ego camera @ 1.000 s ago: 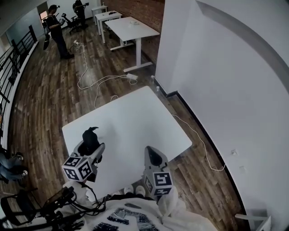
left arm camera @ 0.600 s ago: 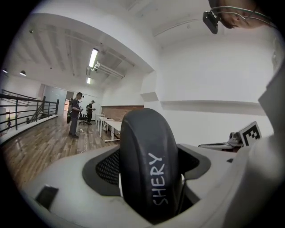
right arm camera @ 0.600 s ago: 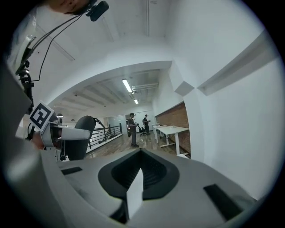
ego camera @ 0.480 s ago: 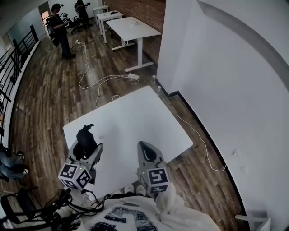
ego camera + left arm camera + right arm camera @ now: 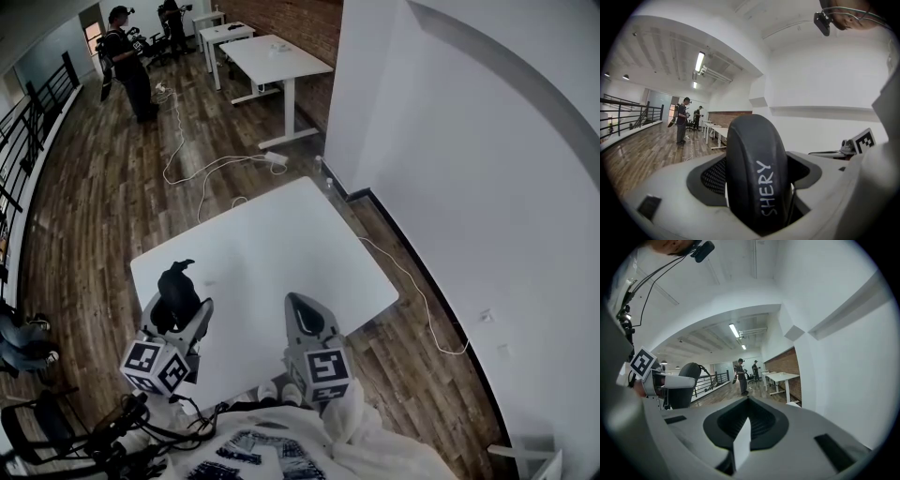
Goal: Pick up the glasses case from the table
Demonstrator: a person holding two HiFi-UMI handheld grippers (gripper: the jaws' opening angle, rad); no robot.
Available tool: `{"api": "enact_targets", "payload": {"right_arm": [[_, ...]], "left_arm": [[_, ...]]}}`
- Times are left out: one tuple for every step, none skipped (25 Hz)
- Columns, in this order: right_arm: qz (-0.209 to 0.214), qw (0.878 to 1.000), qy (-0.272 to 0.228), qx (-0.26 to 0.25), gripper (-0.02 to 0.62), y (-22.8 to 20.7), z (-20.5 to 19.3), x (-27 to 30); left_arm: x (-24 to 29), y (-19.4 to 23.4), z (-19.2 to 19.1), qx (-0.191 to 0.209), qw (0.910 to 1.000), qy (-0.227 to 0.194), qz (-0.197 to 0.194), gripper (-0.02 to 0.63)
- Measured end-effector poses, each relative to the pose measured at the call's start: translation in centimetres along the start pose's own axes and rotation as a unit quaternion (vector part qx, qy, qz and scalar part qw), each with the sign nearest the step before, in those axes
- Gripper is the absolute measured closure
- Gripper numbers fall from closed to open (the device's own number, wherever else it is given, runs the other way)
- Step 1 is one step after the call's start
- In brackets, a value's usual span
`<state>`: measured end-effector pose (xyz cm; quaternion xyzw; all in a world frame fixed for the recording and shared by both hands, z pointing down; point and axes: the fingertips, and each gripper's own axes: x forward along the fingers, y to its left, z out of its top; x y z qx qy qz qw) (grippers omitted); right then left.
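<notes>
The black glasses case [image 5: 177,292] is clamped upright between the jaws of my left gripper [image 5: 178,302], held off the white table [image 5: 281,246] near its front left corner. In the left gripper view the case [image 5: 757,178] fills the gap, both pads pressing its sides, white lettering along its edge. My right gripper [image 5: 302,317] hovers over the table's front edge, shut with nothing in it; the right gripper view shows its jaws [image 5: 748,404] closed together. That view also shows the case [image 5: 688,383] in the left gripper, off to the left.
A white wall [image 5: 441,159] runs close along the table's right side. Cables [image 5: 202,173] trail over the wood floor beyond the table. More white desks [image 5: 277,61] and two people [image 5: 131,61] are far back. A railing [image 5: 28,141] lines the left.
Both grippers have come up and back toward me, the left one carrying the case off the table. Over the last half second nothing has moved.
</notes>
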<state>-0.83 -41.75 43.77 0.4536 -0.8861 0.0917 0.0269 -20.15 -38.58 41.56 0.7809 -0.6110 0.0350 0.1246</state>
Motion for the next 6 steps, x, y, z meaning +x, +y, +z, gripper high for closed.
{"api": "enact_targets", "payload": {"right_arm": [[0.0, 1.0, -0.001, 0.002, 0.592, 0.0, 0.01, -0.07], [0.001, 1.0, -0.001, 0.003, 0.592, 0.0, 0.01, -0.18], [0.001, 1.0, 0.0, 0.005, 0.592, 0.01, 0.01, -0.28], [0.001, 1.0, 0.001, 0.005, 0.592, -0.02, 0.0, -0.38], [0.0, 1.0, 0.001, 0.004, 0.592, -0.09, -0.02, -0.46], [-0.001, 1.0, 0.002, 0.003, 0.592, -0.17, -0.04, -0.53]], "left_arm": [[-0.02, 0.0, 0.01, 0.001, 1.0, -0.001, 0.0, 0.222], [-0.08, -0.01, 0.09, 0.001, 1.0, -0.003, 0.001, 0.222], [-0.15, -0.03, 0.19, 0.002, 1.0, -0.006, 0.003, 0.222], [-0.21, -0.03, 0.28, 0.004, 1.0, -0.007, 0.004, 0.222], [-0.26, -0.03, 0.36, 0.006, 0.9999, -0.008, 0.005, 0.222], [-0.31, -0.02, 0.43, 0.009, 0.9999, -0.008, 0.007, 0.222]]}}
